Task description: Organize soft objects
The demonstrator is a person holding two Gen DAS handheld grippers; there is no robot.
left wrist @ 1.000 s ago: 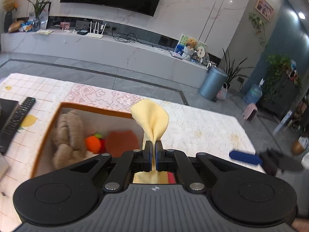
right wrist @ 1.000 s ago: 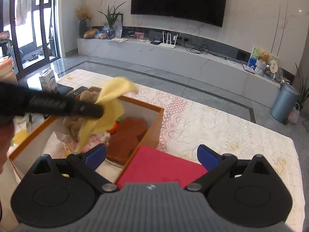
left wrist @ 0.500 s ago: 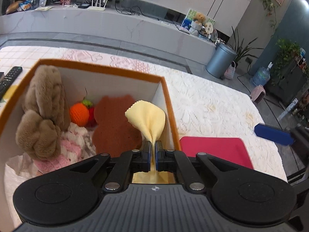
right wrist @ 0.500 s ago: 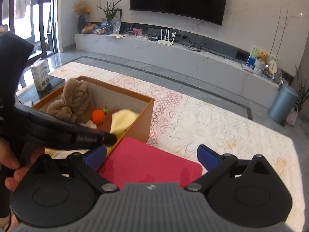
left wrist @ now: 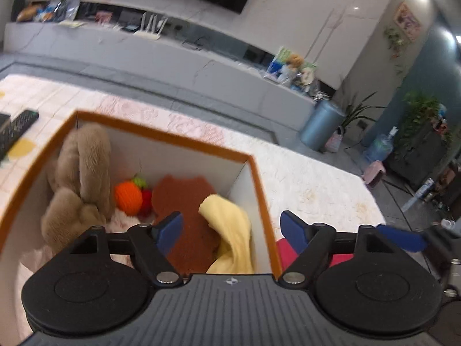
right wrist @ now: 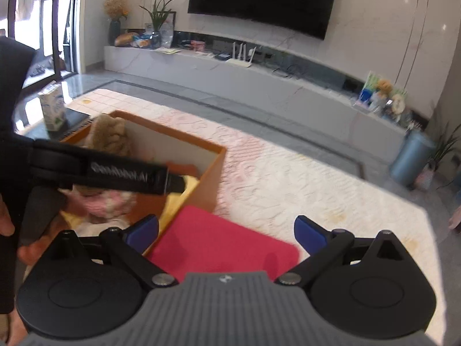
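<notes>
An orange-rimmed box (left wrist: 173, 141) holds a brown plush toy (left wrist: 77, 184), an orange knitted fruit (left wrist: 128, 199), a brown felt piece (left wrist: 184, 201) and a pink-and-white knit. A yellow cloth (left wrist: 230, 225) lies loose against the box's right wall. My left gripper (left wrist: 232, 229) hangs just above it, jaws opening wide, pads off the cloth. My right gripper (right wrist: 226, 230) is open over a red mat (right wrist: 224, 245) that lies beside the box (right wrist: 213, 170). The left gripper's arm (right wrist: 115, 173) crosses the right wrist view over the box.
The box and mat sit on a white lace tablecloth (right wrist: 302, 190). A black remote (left wrist: 17, 127) lies left of the box, a milk carton (right wrist: 53, 109) behind it. A hand (right wrist: 5, 222) holds the left gripper's handle. Beyond are a TV console and a blue bin (left wrist: 321, 128).
My left gripper came down into the box with the yellow cloth, then its jaws spread and let the cloth drop against the right wall. The right gripper stayed open over the red mat.
</notes>
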